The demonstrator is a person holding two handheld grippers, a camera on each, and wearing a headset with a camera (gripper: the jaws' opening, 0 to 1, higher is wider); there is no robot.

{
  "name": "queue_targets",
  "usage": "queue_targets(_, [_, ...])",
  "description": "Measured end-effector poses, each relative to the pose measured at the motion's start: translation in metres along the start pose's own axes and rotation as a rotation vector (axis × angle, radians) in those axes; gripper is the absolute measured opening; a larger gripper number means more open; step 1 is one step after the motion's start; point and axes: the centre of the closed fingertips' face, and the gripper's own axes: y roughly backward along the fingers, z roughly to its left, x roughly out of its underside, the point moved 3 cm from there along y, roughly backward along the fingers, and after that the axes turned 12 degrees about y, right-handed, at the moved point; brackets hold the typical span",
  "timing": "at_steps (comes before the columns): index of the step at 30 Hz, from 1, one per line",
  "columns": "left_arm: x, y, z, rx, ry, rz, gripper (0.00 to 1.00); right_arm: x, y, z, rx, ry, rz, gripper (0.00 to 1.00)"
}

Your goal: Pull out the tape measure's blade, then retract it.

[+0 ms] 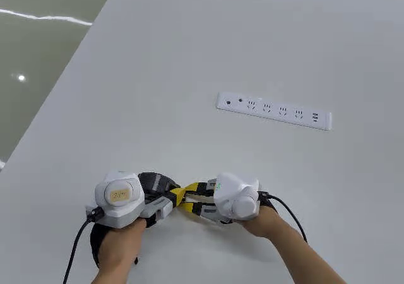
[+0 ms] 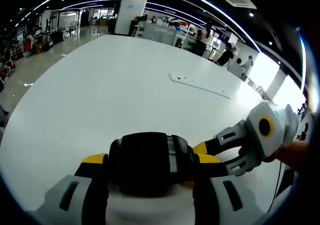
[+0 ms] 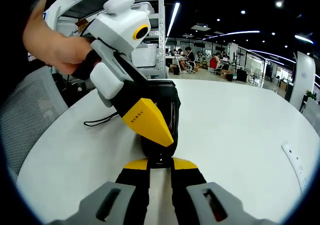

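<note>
Near the tabletop's [image 1: 189,76] near edge, the left claw [image 2: 150,159] is clamping the black tape measure [image 3: 169,102]. The right claw [image 3: 161,164] is pinching together at its mouth, apparently on the blade tip [image 3: 160,159]. No blade is showing yet; pulling and retracting are both remaining.

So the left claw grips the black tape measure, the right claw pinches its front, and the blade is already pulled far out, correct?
Not quite: the blade is not pulled out. In the right gripper view the right claw sits tight against the case of the tape measure, which the left claw grips.
</note>
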Motion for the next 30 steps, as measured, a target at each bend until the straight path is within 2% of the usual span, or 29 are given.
queue_targets(18, [-0.0006, 0.0005, -0.0019, 0.014, 0.002, 0.007, 0.65, 0.0012, 0.0037, 0.0002, 0.005, 0.000, -0.003, 0.13])
queue_targets(30, [-0.0010, 0.0012, -0.0007, 0.001, -0.012, -0.003, 0.62, 0.0005, 0.0022, 0.0003, 0.006, 0.006, -0.002, 0.13])
